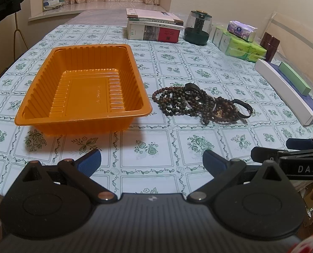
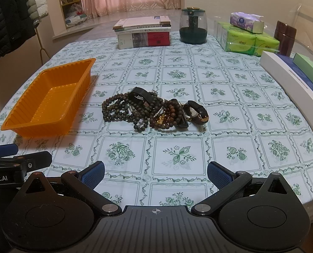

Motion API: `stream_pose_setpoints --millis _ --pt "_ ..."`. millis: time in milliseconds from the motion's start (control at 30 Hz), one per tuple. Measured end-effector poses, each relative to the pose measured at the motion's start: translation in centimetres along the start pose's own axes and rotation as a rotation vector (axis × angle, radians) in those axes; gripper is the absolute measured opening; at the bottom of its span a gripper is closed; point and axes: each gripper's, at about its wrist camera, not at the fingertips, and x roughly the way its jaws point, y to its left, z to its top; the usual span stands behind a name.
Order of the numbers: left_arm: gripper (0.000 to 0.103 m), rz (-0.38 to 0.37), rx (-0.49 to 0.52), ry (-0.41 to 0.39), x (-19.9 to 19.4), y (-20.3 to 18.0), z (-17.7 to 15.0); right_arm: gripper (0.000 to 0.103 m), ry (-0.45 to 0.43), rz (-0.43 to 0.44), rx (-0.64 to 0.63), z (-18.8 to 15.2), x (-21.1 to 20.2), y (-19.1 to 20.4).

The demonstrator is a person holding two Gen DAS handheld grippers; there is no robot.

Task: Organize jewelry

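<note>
A pile of jewelry [image 1: 200, 105] lies on the flowered tablecloth: dark bead bracelets, a pearl strand, a gold charm, black bands and a wristwatch [image 2: 195, 112]. It also shows in the right wrist view [image 2: 152, 111]. An empty orange plastic tray [image 1: 82, 88] sits left of the pile, also in the right wrist view [image 2: 49, 99]. My left gripper [image 1: 152, 162] is open and empty near the table's front edge, short of tray and pile. My right gripper [image 2: 155, 171] is open and empty, in front of the pile.
At the table's far side stand a stack of books [image 2: 143, 32], a dark green jar [image 2: 193, 26], tissue packs [image 2: 249, 35] and a brown canister [image 2: 286, 38]. Long white and green boxes [image 2: 293, 84] lie along the right edge. Jackets hang at far left.
</note>
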Motion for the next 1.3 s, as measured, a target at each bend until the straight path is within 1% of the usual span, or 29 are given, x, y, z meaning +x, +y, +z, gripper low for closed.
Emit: stream_pose_setpoints --millis 933,1000,1033,1100,1200,1300 --pt "0.102 -0.005 -0.006 0.002 0.0 -0.1 0.0 0.103 -0.002 0.002 -0.002 0.1 0.1 0.0" --pt "0.101 -0.018 -0.022 0.003 -0.1 0.1 0.0 0.103 -0.002 0.002 0.000 0.1 0.1 0.1" --pt "0.098 -0.031 -0.043 0.000 -0.2 0.4 0.0 0.103 -0.002 0.003 0.001 0.2 0.2 0.1" --pt "0.098 -0.066 -0.096 -0.007 -0.4 1.4 0.2 0.103 -0.001 0.001 0.000 0.3 0.3 0.2" --pt "0.098 -0.058 -0.145 -0.044 -1.0 3.1 0.6 0.103 0.001 -0.001 -0.002 0.5 0.5 0.3" --pt "0.098 -0.024 -0.201 -0.101 -1.7 5.7 1.1 0.103 0.005 -0.004 -0.009 0.6 0.8 0.5"
